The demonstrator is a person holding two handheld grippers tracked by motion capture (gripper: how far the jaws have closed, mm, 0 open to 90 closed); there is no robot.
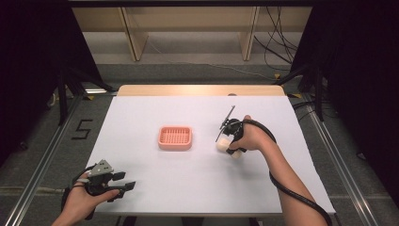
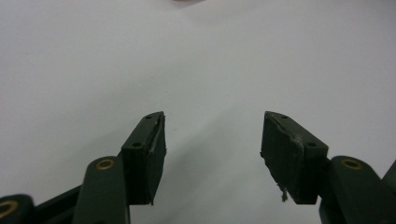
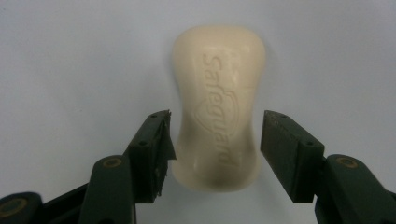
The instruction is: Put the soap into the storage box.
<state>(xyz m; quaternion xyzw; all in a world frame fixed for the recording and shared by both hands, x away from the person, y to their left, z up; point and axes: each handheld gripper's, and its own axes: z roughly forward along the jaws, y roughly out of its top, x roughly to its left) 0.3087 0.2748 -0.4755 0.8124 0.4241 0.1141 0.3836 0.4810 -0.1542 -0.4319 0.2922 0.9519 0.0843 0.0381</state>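
The soap bar (image 3: pixel 217 107) is what I'm working on: cream-coloured, waisted in the middle, w/ "Safeguard" embossed along its top face. It lies flat on the white table (image 1: pixel 197 179), right of centre in the high view (image 1: pixel 224 144), and it's partly covered there by my right hand (image 1: pixel 251 139).

In the right gripper view the bar runs lengthwise away from the camera, near end down between the two black jaws. The right gripper (image 3: pixel 215 140) is spread around that near end: left jaw touching or almost touching the bar's side, right jaw w/ a thin gap of table showing beside it. I can't tell for sure whether the left pad actually presses on the soap, the edge is in shadow. So the claw is open, straddling the bar, not clamped.

Just left of the soap in the high view, near but apart, sits a pink soap dish (image 1: pixel 175 137) w/ a slotted grid floor, roughly at table centre.

Further out, the left gripper (image 1: pixel 123 182) rests at the near-left corner of the table in my left hand (image 1: pixel 84 197), grey plate on top, well apart from dish and soap. The left gripper view (image 2: pixel 212 140) shows its jaws wide apart w/ bare white table between them, so open too, holding nothing. A sliver of pink shows at the top edge of that view, prob. the dish.
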